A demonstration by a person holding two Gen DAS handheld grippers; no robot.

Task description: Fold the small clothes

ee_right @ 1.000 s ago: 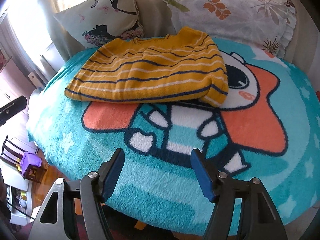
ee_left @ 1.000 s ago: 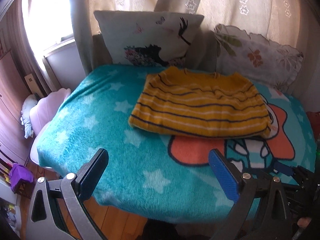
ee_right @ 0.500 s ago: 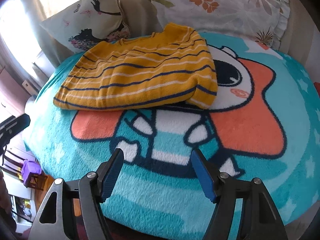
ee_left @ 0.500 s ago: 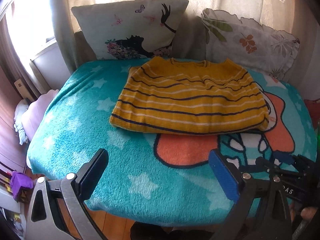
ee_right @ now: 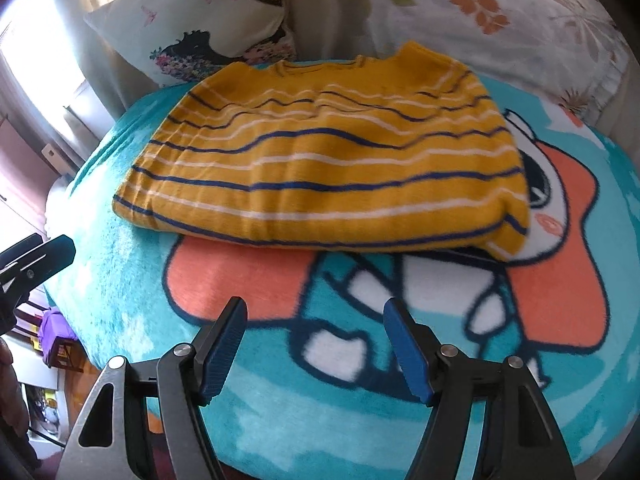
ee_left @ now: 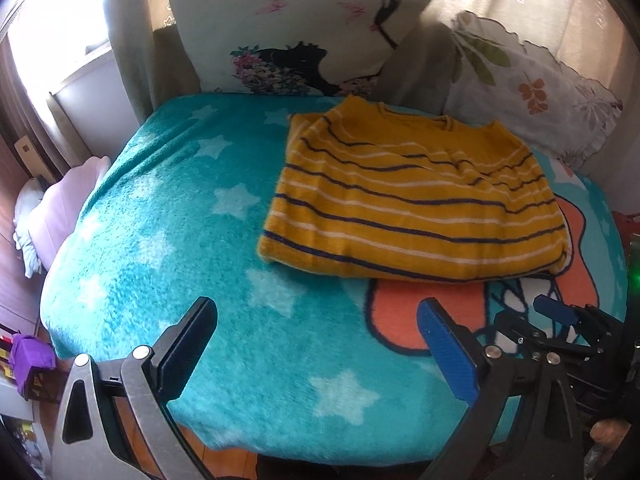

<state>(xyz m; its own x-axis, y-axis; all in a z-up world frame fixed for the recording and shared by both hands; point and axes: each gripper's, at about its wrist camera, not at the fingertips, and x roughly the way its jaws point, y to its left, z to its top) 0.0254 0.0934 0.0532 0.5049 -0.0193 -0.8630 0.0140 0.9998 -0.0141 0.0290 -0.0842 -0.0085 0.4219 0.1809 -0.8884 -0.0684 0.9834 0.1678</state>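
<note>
Both pairs of tongs point steeply downward, the left gripper [ee_left: 316,336] with jaws spread wide and nothing between them, the right gripper [ee_right: 316,336] just beside it, likewise gaping and holding nothing.

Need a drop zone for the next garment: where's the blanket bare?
Bare: the starred strip of blanket left of the sweater, and the near cartoon area between sweater and both open tools, left and right. Crowded: the far edge, where sweater meets the pillows.
</note>
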